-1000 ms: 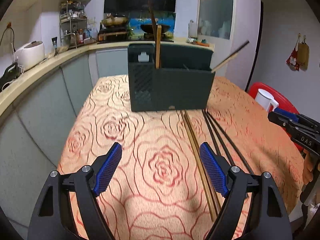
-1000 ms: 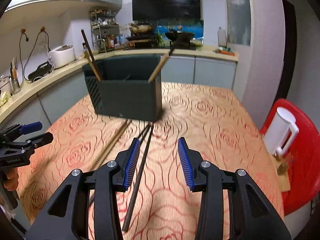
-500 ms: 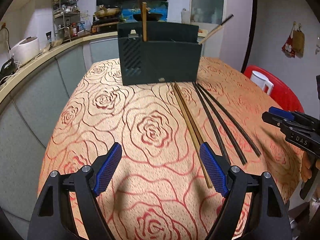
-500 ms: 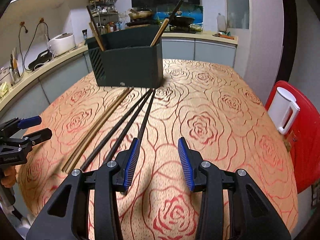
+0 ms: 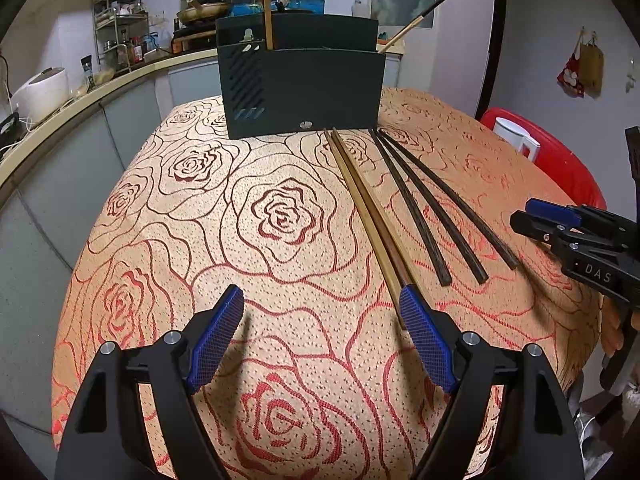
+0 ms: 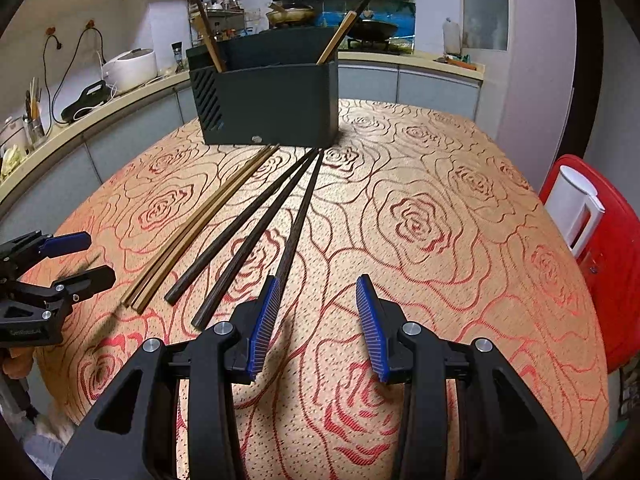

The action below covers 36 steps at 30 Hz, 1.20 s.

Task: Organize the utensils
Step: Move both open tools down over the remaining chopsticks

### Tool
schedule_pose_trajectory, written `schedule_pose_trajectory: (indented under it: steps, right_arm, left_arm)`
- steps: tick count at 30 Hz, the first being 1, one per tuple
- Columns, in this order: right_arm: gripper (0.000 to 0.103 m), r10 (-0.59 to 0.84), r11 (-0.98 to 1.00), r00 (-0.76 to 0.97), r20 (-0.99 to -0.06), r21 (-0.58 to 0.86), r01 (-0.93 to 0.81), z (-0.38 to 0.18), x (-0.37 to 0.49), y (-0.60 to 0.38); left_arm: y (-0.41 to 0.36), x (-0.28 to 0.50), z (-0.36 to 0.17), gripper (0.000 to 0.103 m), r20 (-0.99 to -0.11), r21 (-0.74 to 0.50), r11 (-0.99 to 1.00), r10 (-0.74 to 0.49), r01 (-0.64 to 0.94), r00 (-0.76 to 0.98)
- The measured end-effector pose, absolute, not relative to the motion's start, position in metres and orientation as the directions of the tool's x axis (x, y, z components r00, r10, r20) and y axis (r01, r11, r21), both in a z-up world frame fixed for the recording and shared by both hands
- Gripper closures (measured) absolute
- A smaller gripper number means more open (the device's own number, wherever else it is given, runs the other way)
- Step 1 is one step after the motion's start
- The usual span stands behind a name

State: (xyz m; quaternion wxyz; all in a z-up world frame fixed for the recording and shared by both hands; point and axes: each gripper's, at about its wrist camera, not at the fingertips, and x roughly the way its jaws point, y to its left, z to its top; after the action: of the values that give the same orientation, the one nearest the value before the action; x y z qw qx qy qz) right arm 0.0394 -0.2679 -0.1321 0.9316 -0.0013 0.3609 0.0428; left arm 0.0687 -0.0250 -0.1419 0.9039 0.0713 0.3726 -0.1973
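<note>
The left gripper (image 5: 322, 308) hovers low over the rose-patterned bench (image 5: 280, 216), jaws wide apart with nothing between them. The right gripper (image 6: 318, 300) is also apart, more narrowly, and empty. Just ahead lie 2 light wooden chopsticks (image 5: 366, 216) touching side by side, their near ends beside the left gripper's right pad. Next to them, 3 dark chopsticks (image 6: 256, 228) fan out toward the near edge. All 5 point to the dark utensil holder (image 5: 304, 92) at the far side, which holds a few upright sticks.
</note>
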Motion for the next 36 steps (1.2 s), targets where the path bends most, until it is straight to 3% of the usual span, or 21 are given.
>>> schedule_pose_trajectory:
  steps: [20, 36]
  right_arm:
    - [0.064, 0.082, 0.996, 0.72, -0.689, 0.026, -0.089, -0.143, 0.038, -0.264]
    - [0.064, 0.084, 0.994, 0.733, -0.675, 0.001, -0.113, -0.143, 0.034, -0.257]
  left_arm:
    - [-0.037, 0.057, -0.154, 0.026, -0.722, 0.0, 0.888, -0.318, 0.46, 0.614]
    - [-0.025, 0.065, -0.156, 0.026, -0.719, 0.01, 0.916, -0.271, 0.4, 0.64]
